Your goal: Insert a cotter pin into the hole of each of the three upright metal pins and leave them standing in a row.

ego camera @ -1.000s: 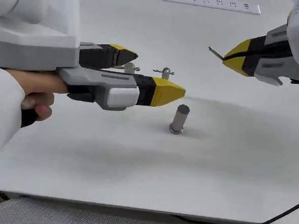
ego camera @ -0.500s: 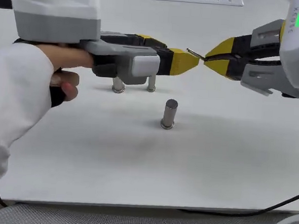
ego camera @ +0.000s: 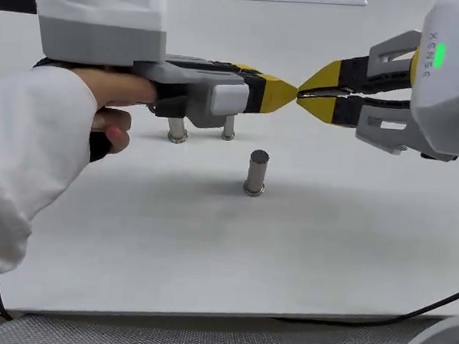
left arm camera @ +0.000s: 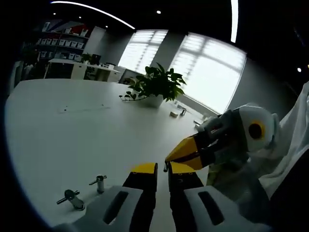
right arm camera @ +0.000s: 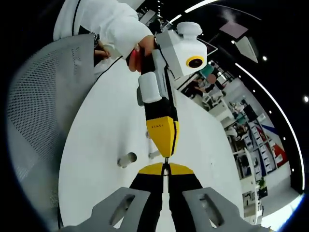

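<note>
The fingers of the right gripper (right arm camera: 165, 169) are clenched on a thin cotter pin (right arm camera: 165, 163), held in the air above the table (ego camera: 209, 249). Meeting it tip to tip from the left, the left gripper (left arm camera: 162, 167) has its fingers a narrow slot apart, with the pin's end at that slot. Below them, nearer, a bare metal pin (ego camera: 256, 172) stands upright. Farther left stand a fitted metal pin (left arm camera: 99, 182) and a second fitted pin (left arm camera: 72, 198), each with a cotter pin through it.

Head view: near side of lone pin (ego camera: 256, 172), angled down, close. Gripper views: raised either side of the pin, facing each other. The right one shares it with head view.
</note>
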Available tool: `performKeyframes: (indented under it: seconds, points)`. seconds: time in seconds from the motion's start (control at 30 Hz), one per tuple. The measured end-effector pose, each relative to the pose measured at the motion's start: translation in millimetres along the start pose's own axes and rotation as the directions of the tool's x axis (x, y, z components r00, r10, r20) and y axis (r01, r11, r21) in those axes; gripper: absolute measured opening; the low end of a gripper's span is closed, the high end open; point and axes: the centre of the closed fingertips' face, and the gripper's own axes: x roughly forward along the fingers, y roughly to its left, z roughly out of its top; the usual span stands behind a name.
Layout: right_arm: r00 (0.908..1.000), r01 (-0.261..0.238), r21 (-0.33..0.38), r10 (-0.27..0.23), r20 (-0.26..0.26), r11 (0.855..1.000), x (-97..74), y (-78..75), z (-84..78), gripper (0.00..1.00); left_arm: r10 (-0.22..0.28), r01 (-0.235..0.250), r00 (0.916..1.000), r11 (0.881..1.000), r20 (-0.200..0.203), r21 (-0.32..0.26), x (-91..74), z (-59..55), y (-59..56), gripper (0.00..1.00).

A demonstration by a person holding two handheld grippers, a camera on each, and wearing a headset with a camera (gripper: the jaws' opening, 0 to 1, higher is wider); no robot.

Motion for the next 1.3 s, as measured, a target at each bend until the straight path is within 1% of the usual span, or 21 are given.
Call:
performKeyframes:
  seconds: [0.03, 0.1, 0.3, 0.33, 0.43, 0.5, 0.6, 0.73, 0.83, 1.0, 1.03, 1.1, 1.13, 1.2, 1.3]
  points:
    - [1.0000, 0.002, -0.004, -0.002, 0.001, 1.000, 0.1, -0.3, 0.6, 0.00, -0.009, 0.009, 1.0000, 1.000, -0.004, -0.011, 0.1, -0.4, -2.0, 0.03]
    - [1.0000, 0.002, -0.006, -0.002, 0.003, 1.000, 0.2, -0.4, 0.9, 0.00, -0.021, 0.021, 0.9997, 1.000, -0.011, -0.013, 0.2, -1.3, -4.7, 0.00]
    - [1.0000, 0.003, -0.016, -0.003, 0.009, 1.000, -1.0, -0.3, 4.7, 0.00, -0.030, 0.030, 0.9993, 0.999, -0.020, -0.011, -0.7, -2.5, -7.0, 0.00]
    - [1.0000, 0.003, -0.016, -0.003, 0.009, 1.000, -1.3, -0.2, 5.0, 0.00, -0.033, 0.032, 0.9992, 0.999, -0.024, -0.004, -1.1, -2.9, -7.4, 0.00]
    - [0.9999, 0.006, -0.020, -0.005, 0.014, 1.000, -2.2, -1.0, 6.5, 0.00, -0.044, 0.045, 0.9978, 0.999, -0.051, 0.030, -3.1, -6.4, -9.9, 0.00]
    - [0.9999, 0.006, -0.024, -0.006, 0.016, 1.000, -2.6, -1.2, 7.6, 0.00, -0.048, 0.051, 0.9971, 0.997, -0.059, 0.054, -4.3, -7.2, -11.2, 0.00]
    - [0.9999, 0.006, -0.025, -0.006, 0.015, 1.000, -2.3, -1.4, 7.6, 0.00, -0.037, 0.039, 0.9978, 0.998, -0.055, 0.042, -4.3, -6.5, -9.9, 0.00]
    - [0.9998, 0.013, -0.024, -0.013, 0.014, 1.000, -3.3, -2.7, 8.0, 0.00, -0.033, 0.036, 0.9984, 0.998, -0.046, 0.050, -4.5, -4.8, -10.4, 0.00]
    - [0.9998, 0.019, -0.025, -0.018, 0.011, 1.000, -4.5, -2.7, 7.4, 0.00, -0.026, 0.028, 0.9988, 0.999, -0.043, 0.044, -4.7, -4.5, -9.8, 0.01]
    - [0.9997, 0.022, -0.024, -0.022, 0.010, 0.999, -5.7, -2.1, 7.4, 0.00, -0.028, 0.030, 0.9988, 0.999, -0.041, 0.043, -4.9, -4.7, -11.4, 0.01]
    - [0.9997, 0.022, -0.024, -0.022, 0.010, 0.999, -5.7, -2.0, 7.5, 0.00, -0.027, 0.029, 0.9989, 0.999, -0.038, 0.046, -4.8, -4.4, -11.3, 0.02]
    - [0.9998, 0.018, -0.021, -0.018, 0.006, 1.000, -5.3, -0.6, 6.9, 0.00, -0.032, 0.033, 0.9994, 0.999, -0.015, 0.025, -4.4, -0.9, -13.0, 0.01]
    - [0.9998, 0.019, -0.025, -0.019, 0.005, 1.000, -4.9, -0.1, 7.1, 0.00, -0.036, 0.036, 0.9993, 0.999, -0.011, 0.020, -5.0, 0.0, -13.2, 0.00]
    - [0.9997, 0.024, -0.030, -0.024, 0.002, 0.999, -5.7, 0.4, 6.7, 0.00, -0.037, 0.037, 0.9993, 0.999, -0.008, 0.005, -5.2, 0.1, -13.3, 0.00]
    - [0.9995, 0.032, -0.025, -0.032, 0.003, 0.999, -5.9, -0.5, 6.0, 0.00, -0.034, 0.034, 0.9993, 0.999, -0.017, 0.018, -5.4, -2.0, -13.2, 0.01]
